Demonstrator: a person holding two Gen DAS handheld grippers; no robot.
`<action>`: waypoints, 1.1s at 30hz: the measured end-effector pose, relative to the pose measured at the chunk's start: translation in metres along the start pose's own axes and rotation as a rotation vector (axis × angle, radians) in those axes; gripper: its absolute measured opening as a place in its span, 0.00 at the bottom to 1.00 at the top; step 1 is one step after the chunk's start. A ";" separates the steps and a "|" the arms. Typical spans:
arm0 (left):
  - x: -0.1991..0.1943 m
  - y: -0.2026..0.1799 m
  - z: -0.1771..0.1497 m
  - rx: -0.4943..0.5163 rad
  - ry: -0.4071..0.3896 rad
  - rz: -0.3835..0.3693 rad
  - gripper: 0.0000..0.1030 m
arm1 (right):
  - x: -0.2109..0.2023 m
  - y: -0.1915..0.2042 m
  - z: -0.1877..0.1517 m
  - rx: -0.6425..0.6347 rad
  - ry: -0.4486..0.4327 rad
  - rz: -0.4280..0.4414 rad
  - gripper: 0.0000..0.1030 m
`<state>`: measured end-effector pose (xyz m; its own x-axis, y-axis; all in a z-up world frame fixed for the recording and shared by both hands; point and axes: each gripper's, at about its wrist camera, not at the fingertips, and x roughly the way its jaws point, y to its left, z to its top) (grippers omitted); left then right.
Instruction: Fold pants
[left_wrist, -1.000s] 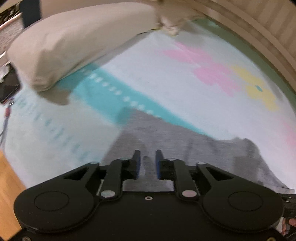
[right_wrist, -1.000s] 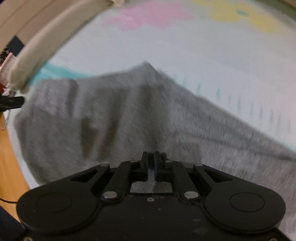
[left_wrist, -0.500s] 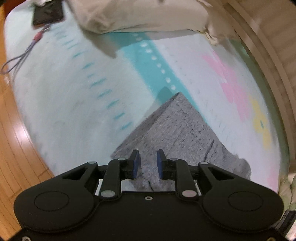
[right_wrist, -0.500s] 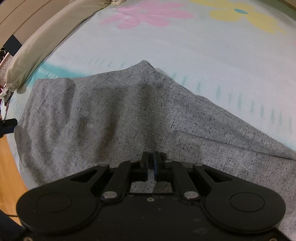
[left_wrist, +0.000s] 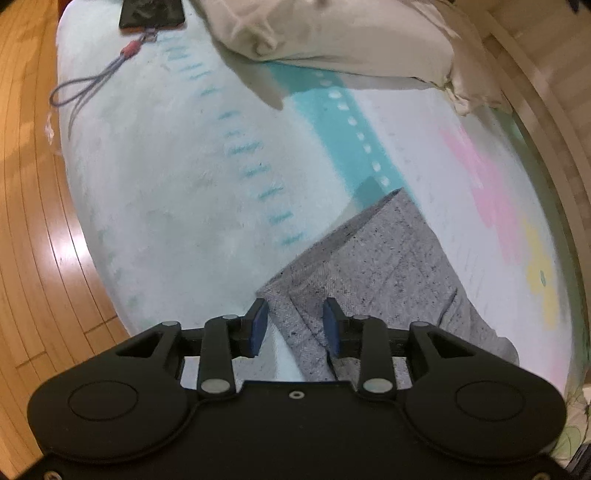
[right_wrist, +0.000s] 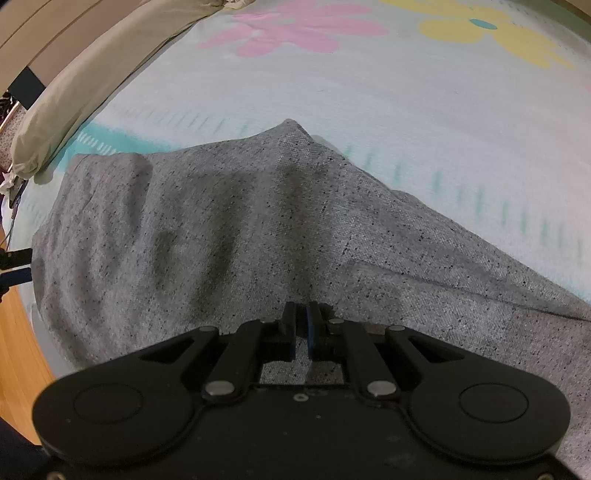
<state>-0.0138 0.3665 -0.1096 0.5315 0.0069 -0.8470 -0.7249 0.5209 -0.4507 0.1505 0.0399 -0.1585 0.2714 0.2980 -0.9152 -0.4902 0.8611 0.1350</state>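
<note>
While the left gripper (left_wrist: 295, 325) points down at the bed sheet (left_wrist: 177, 192), its jaws are opening — a corner of the grey pants (left_wrist: 384, 266) lies between the blue pads (left_wrist: 258, 325), released rather than pinched. A beige pillow (left_wrist: 332, 33) and a dark phone (left_wrist: 151, 14) lie further up the bed. From the right wrist, the right gripper (right_wrist: 301, 332) is clenched on a fold of the pants (right_wrist: 207, 229) — they spread rumpled over the flowered sheet (right_wrist: 406, 92).

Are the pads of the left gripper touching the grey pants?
Apart. In the left wrist view the left gripper is opening; the grey pants edge lies between the blue pads, with a gap on each side.
</note>
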 end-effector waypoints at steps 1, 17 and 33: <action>0.002 0.001 -0.001 -0.001 0.000 0.004 0.43 | 0.000 0.000 0.000 0.000 0.000 0.001 0.07; 0.013 0.002 -0.022 -0.043 0.019 -0.149 0.68 | 0.000 -0.002 0.000 0.004 -0.003 0.004 0.08; -0.007 -0.042 -0.010 0.127 -0.145 -0.216 0.24 | -0.018 -0.012 0.026 0.080 -0.121 -0.058 0.06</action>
<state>0.0083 0.3358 -0.0878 0.7316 0.0013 -0.6818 -0.5321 0.6263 -0.5698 0.1732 0.0345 -0.1335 0.3971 0.2902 -0.8707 -0.4043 0.9070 0.1179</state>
